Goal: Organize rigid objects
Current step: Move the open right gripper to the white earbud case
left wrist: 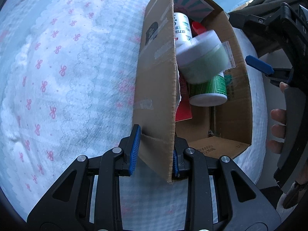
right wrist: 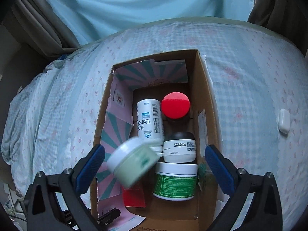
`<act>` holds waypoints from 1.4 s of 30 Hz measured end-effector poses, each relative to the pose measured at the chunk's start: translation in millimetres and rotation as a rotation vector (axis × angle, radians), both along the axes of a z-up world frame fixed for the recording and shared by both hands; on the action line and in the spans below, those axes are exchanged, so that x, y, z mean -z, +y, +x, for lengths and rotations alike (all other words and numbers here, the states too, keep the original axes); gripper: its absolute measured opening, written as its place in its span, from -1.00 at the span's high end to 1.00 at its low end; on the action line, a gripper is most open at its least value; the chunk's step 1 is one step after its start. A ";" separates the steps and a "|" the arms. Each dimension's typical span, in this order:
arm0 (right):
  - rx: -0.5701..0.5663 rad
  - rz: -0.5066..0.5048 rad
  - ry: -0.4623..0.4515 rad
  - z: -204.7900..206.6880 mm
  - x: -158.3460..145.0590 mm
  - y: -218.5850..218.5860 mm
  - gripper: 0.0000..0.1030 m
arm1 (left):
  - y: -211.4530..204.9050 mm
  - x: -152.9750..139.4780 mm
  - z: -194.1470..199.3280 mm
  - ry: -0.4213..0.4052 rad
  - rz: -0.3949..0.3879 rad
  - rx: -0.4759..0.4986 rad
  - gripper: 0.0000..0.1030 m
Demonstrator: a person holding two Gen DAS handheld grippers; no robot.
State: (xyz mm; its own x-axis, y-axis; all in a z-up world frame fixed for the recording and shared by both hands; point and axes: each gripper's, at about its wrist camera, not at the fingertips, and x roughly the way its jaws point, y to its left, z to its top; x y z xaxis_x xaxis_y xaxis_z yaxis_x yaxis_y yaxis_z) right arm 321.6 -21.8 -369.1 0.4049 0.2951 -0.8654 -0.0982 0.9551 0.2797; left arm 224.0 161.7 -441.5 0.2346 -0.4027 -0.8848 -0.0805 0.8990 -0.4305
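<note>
At centre frame the cardboard box (right wrist: 204, 100) ran lengthwise up the picture, its wall pinched by the left gripper (left wrist: 154, 154). Between the right gripper's (right wrist: 154, 165) spread jaws, untouched, a blurred pale-green jar (right wrist: 132, 165) tilted, label unreadable.

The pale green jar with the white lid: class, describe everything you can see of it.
The pale green jar is squat and round, of plastic as it looks, with a wide white screw lid. It is blurred and tilted, lid up and to the left, over the cardboard box, just above the green-labelled tub. The right gripper has wide jaws that do not touch it.
</note>
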 end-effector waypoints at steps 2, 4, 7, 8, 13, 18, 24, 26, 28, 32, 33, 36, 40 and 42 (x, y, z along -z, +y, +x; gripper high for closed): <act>0.001 0.006 -0.002 -1.1 -1.5 -1.4 -1.00 | -1.2 -1.3 1.1 -0.001 0.002 0.000 0.52; 0.000 0.011 -0.005 -2.7 -4.5 -3.3 -1.00 | -2.6 -2.2 1.6 0.000 0.005 -0.004 0.52; 0.000 0.015 -0.009 -5.4 -10.4 -7.5 -1.00 | -3.8 -2.4 1.3 0.004 0.009 -0.010 0.52; -0.001 0.015 -0.012 -6.2 -13.5 -9.3 -1.00 | -3.7 -2.3 1.5 0.004 0.010 -0.013 0.52; -0.004 0.016 -0.028 -15.7 -40.2 -25.9 -1.00 | -1.5 -2.7 0.8 0.012 0.006 -0.034 0.52; -0.015 -0.007 -0.067 -31.9 -85.4 -57.4 -1.00 | -3.0 -6.2 -1.4 0.015 0.016 -0.040 0.52; 0.023 -0.069 -0.136 -59.3 -136.4 -113.3 -1.00 | -4.7 -8.4 -0.7 0.031 0.027 -0.083 0.52; 0.050 -0.078 -0.144 -65.9 -145.0 -132.3 -1.00 | -7.2 -9.4 -1.3 0.030 0.042 -0.089 0.52; 0.082 -0.078 -0.151 -73.8 -151.1 -153.9 -1.00 | -9.0 -10.1 -2.1 0.027 0.055 -0.092 0.52; 0.147 -0.088 -0.140 -86.0 -151.6 -192.4 -1.00 | -10.4 -10.5 -3.8 0.019 0.067 -0.102 0.52; 0.163 -0.088 -0.128 -87.3 -148.3 -202.2 -1.00 | -10.7 -10.5 -4.1 0.018 0.069 -0.106 0.52; 0.198 -0.089 -0.097 -87.5 -134.0 -226.0 -1.00 | -12.2 -10.9 -5.2 0.012 0.078 -0.119 0.52; 0.234 -0.088 -0.055 -79.9 -100.8 -254.4 -1.00 | -13.2 -11.5 -8.6 0.005 0.087 -0.148 0.52; 0.255 -0.091 -0.040 -74.6 -79.3 -268.6 -1.00 | -12.9 -11.8 -10.8 0.000 0.090 -0.166 0.52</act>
